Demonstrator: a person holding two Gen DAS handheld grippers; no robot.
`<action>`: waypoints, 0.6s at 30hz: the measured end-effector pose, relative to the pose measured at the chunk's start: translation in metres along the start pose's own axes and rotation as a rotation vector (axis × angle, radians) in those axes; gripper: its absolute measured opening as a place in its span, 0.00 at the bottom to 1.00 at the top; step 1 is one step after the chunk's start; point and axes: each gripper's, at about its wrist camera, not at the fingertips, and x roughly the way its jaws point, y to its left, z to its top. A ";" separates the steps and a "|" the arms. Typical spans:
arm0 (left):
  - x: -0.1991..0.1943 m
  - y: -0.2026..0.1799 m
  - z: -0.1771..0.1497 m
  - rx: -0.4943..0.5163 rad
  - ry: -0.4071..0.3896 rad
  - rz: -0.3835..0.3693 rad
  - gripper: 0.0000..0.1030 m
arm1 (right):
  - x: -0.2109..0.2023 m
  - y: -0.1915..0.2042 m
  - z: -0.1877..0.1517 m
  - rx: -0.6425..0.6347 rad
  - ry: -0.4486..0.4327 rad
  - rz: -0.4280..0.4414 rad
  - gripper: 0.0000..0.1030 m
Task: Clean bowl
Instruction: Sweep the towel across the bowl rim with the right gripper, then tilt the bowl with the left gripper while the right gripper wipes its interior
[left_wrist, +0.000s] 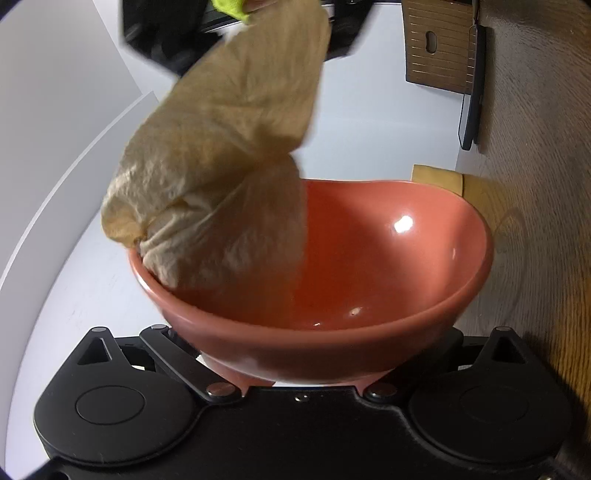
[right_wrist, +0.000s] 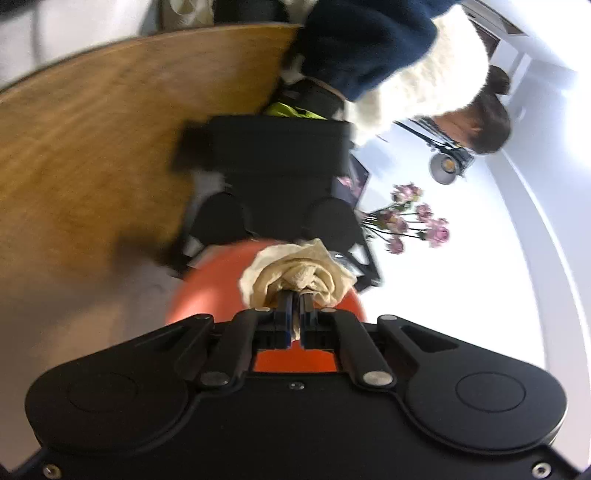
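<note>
Left wrist view: red bowl (left_wrist: 369, 266) sits right in front of the left gripper (left_wrist: 295, 373), tilted, open side toward the camera and up, glossy inside with highlights. Its base is wedged between the left gripper's fingers; the fingertips are hidden under the bowl, jaws spread around its foot, so gripping the bowl. Beige cloth (left_wrist: 225, 162) hangs down from above into the bowl, lower bunch pressed on the inner wall at the left rim, a fold spilling over the rim. Cloth is motion-blurred. Top of frame: black body of the other gripper and a bit of yellow-green glove (left_wrist: 229, 7). Behind the bowl a white wall (left_wrist: 369, 122), wooden table (left_wrist: 535, 221) on the right, a brown slatted board (left_wrist: 439, 44) further back

Right wrist view, rolled sideways: right gripper (right_wrist: 295, 306) clamped tight on the cloth (right_wrist: 295, 269), fabric pinched between the blue pads (right_wrist: 284, 310) and bunched ahead of the tips. Cloth sits against the bowl (right_wrist: 207, 288) directly beyond. Past that, left gripper body (right_wrist: 280, 155), a person's dark blue sleeve (right_wrist: 362, 40) with white fleece (right_wrist: 443, 74), pink flowers (right_wrist: 417, 221) against the wall
</note>
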 end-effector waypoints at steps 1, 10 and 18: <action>0.000 0.000 0.000 0.000 0.000 0.000 0.94 | 0.003 -0.006 -0.004 0.003 0.018 -0.012 0.03; -0.002 -0.001 0.000 0.000 0.000 0.001 0.94 | 0.013 -0.019 -0.019 0.014 0.101 -0.026 0.01; 0.002 -0.004 0.002 0.003 0.006 0.001 0.94 | 0.034 -0.006 -0.034 0.050 0.161 0.004 0.01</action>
